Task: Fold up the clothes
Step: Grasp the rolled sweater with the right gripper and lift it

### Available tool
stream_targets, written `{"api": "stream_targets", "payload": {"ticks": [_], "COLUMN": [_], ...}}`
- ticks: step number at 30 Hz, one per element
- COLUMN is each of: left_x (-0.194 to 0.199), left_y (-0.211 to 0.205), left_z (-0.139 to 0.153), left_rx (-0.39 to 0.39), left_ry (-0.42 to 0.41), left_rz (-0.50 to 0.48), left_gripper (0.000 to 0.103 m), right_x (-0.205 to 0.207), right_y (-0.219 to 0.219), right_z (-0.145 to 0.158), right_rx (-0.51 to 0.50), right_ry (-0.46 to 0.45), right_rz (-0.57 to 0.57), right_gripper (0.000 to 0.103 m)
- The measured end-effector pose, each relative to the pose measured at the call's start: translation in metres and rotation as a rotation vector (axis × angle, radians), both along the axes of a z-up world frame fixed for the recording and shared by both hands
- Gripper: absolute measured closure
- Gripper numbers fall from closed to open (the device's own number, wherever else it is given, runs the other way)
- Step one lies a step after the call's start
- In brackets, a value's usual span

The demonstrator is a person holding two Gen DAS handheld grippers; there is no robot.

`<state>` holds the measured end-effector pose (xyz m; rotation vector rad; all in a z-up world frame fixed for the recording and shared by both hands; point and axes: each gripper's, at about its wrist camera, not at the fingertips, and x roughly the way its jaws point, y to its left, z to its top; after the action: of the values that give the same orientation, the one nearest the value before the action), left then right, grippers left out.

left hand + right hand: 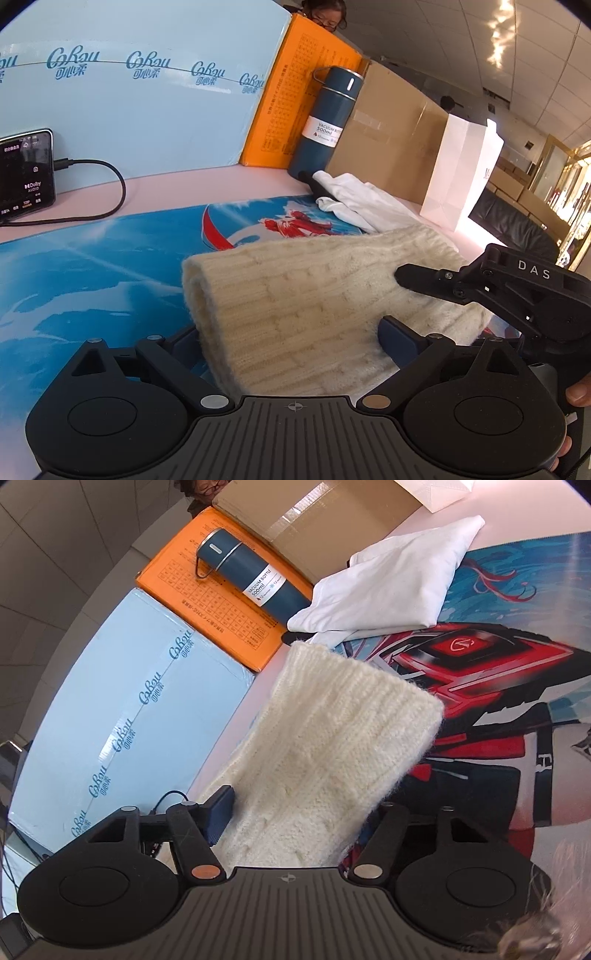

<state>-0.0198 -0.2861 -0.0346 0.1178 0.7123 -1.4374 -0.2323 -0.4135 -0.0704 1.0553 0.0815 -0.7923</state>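
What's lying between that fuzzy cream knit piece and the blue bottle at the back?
A folded white garment lies between the cream knit garment and the blue vacuum bottle, its edge reaching the bottle's base. The right wrist view shows this best.

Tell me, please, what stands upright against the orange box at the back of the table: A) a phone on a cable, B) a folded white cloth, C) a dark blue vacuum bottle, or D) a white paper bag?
C: the dark blue vacuum bottle stands upright against the orange box.

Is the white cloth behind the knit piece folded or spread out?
Folded. The white cloth lies as a compact layered bundle with stacked edges beside the blue bottle, not flat on the mat.
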Motion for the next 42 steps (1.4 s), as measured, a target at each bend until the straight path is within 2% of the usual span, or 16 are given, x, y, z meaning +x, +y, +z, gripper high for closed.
{"api": "stream_targets", "payload": {"ticks": [4, 5, 9, 16, 21, 24, 32, 37, 39, 42], "left_x": [0.002, 0.003, -0.002, -0.041, -0.082, -0.109, -0.17, -0.207, -0.219, -0.223], "left_y": [0.004, 0.006, 0.008, -0.002, -0.039, -0.069, -0.137, -0.172, -0.181, -0.187], "left_z": [0.002, 0.004, 0.009, 0.033, 0.052, 0.053, 0.036, 0.025, 0.022, 0.017], "left_rx": [-0.034, -0.051, -0.113, -0.235, -0.298, -0.294, -0.253, -0.215, -0.199, -0.178], "left_ry": [0.012, 0.021, 0.046, 0.003, -0.076, -0.098, -0.071, -0.063, -0.064, -0.105], "left_rz": [0.014, 0.011, -0.024, -0.024, -0.05, -0.082, -0.242, -0.35, -0.384, -0.367], "left_gripper": [0.012, 0.013, 0.017, 0.017, 0.017, 0.017, 0.017, 0.016, 0.015, 0.014], "right_x": [-0.011, -0.015, -0.032, -0.074, -0.108, -0.133, -0.209, -0.249, -0.25, -0.251], "right_y": [0.002, 0.0, -0.004, -0.021, -0.05, -0.065, -0.103, -0.126, -0.136, -0.152], "right_z": [-0.002, -0.001, 0.006, 0.021, 0.022, 0.018, 0.008, 0.011, 0.008, 0.005], "right_rx": [-0.048, -0.05, -0.112, -0.224, -0.235, -0.229, -0.22, -0.245, -0.245, -0.244], "right_ry": [-0.103, -0.134, -0.205, -0.316, -0.378, -0.401, -0.379, -0.281, -0.223, -0.136], "right_rz": [0.036, 0.054, 0.104, 0.172, 0.122, 0.058, -0.099, -0.191, -0.207, -0.23], "right_gripper": [0.061, 0.061, 0.063, 0.063, 0.063, 0.063, 0.063, 0.063, 0.063, 0.063]}}
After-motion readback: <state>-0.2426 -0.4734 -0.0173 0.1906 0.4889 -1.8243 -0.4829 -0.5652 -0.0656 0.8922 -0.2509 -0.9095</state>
